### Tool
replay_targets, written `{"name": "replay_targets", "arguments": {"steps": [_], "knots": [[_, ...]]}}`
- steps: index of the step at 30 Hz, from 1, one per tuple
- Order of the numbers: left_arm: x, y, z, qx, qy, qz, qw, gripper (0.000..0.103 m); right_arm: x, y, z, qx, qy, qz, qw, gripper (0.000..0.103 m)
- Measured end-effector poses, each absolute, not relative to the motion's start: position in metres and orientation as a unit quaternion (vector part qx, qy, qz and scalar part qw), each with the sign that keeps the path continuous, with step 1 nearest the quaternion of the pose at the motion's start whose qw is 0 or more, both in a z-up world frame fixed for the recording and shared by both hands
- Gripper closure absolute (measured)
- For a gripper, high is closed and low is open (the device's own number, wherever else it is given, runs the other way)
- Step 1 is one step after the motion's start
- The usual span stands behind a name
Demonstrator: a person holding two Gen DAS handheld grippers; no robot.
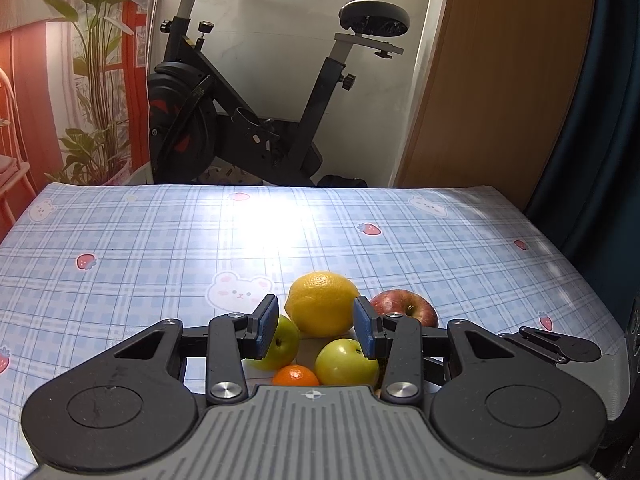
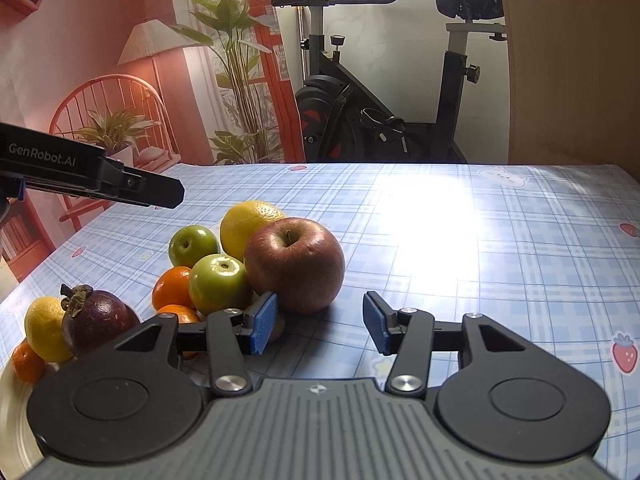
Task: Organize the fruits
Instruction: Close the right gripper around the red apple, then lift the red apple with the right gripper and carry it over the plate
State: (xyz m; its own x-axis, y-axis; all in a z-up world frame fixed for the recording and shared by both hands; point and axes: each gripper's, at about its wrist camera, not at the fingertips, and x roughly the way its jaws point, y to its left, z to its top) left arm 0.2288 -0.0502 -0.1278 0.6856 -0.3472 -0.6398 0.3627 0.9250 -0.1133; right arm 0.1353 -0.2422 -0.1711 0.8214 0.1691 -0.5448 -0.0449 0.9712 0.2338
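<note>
A pile of fruit lies on the checked tablecloth. In the left wrist view my left gripper (image 1: 316, 320) is open above it, with a big lemon (image 1: 320, 304) beyond the fingers, two green apples (image 1: 346, 362), a small orange (image 1: 296, 376) and a red apple (image 1: 404, 306) to the right. In the right wrist view my right gripper (image 2: 320, 320) is open and empty, just right of the red apple (image 2: 294, 264). Left of it lie green apples (image 2: 218, 284), the lemon (image 2: 248, 226), oranges (image 2: 172, 288), a mangosteen (image 2: 100, 320) and a small lemon (image 2: 44, 328).
A white plate (image 2: 12, 408) shows at the lower left of the right wrist view, under the mangosteen side. The left gripper's body (image 2: 92, 178) hangs over the fruit at the left. An exercise bike (image 1: 240, 112) and a plant stand beyond the table's far edge.
</note>
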Motion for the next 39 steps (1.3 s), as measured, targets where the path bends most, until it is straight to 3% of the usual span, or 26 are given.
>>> {"name": "replay_targets", "arguments": {"steps": [14, 39], "knots": [[0.257, -0.066, -0.139, -0.03, 0.389, -0.238, 0.889, 0.06, 0.15, -0.233, -0.175, 0.087, 0.293, 0.082, 0.949, 0.04], [0.288, -0.083, -0.172, -0.085, 0.458, -0.27, 0.843, 0.06, 0.166, -0.244, -0.18, 0.115, 0.299, 0.099, 0.942, 0.036]]}}
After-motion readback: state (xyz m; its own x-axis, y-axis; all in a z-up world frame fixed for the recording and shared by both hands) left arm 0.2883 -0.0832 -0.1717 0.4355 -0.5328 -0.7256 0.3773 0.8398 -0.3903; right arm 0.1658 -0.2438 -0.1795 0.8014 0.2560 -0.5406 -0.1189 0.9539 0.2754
